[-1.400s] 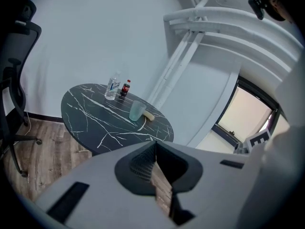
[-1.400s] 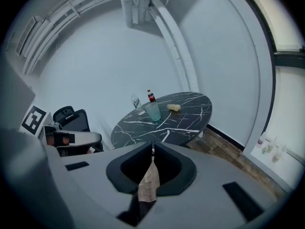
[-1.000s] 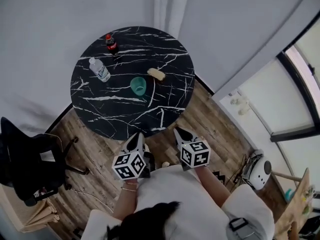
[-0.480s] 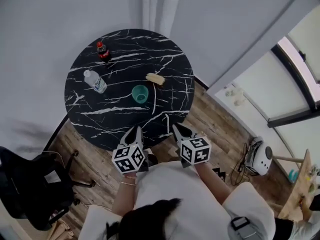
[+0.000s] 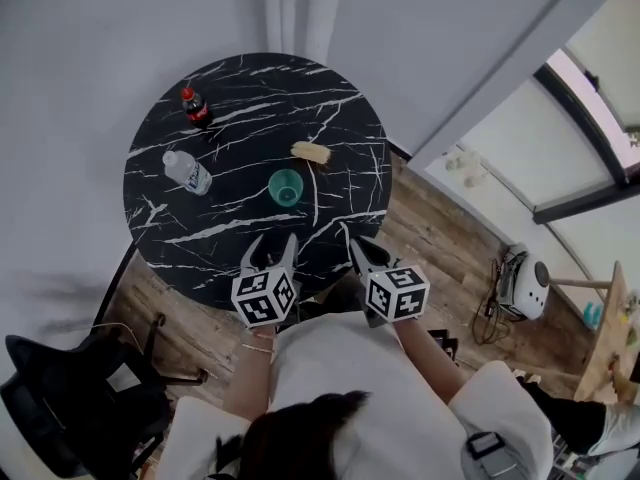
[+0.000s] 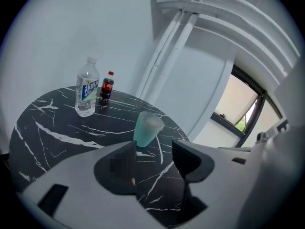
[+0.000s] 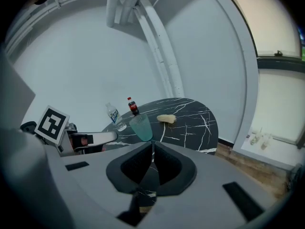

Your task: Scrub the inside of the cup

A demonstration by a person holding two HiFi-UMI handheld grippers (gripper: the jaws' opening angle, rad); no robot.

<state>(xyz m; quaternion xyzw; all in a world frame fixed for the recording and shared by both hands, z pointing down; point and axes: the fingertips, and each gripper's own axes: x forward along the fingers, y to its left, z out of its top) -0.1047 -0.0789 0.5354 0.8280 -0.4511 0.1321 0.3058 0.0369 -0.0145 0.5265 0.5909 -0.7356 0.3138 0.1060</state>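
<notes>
Teal and upright, the cup point(image 5: 286, 187) stands mid-frame on the black marbled table point(image 5: 200, 238). A pale sponge-like piece point(image 5: 311, 153) lies just up and right of it, probably kept close for scrubbing. At the table's lower edge the left gripper point(image 5: 270, 246) has just been opening its jaws with nothing between them, likely readying for the cup, while the right gripper point(image 5: 357, 250) is closed and empty. Labels on the water bottle point(image 5: 187, 173) and cola bottle point(image 5: 194, 108) are too small to read.

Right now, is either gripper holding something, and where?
Nothing is held. The left gripper has just been opening its jaws, with nothing between them; the right gripper is shut and empty. The cup stands free on the table.
</notes>
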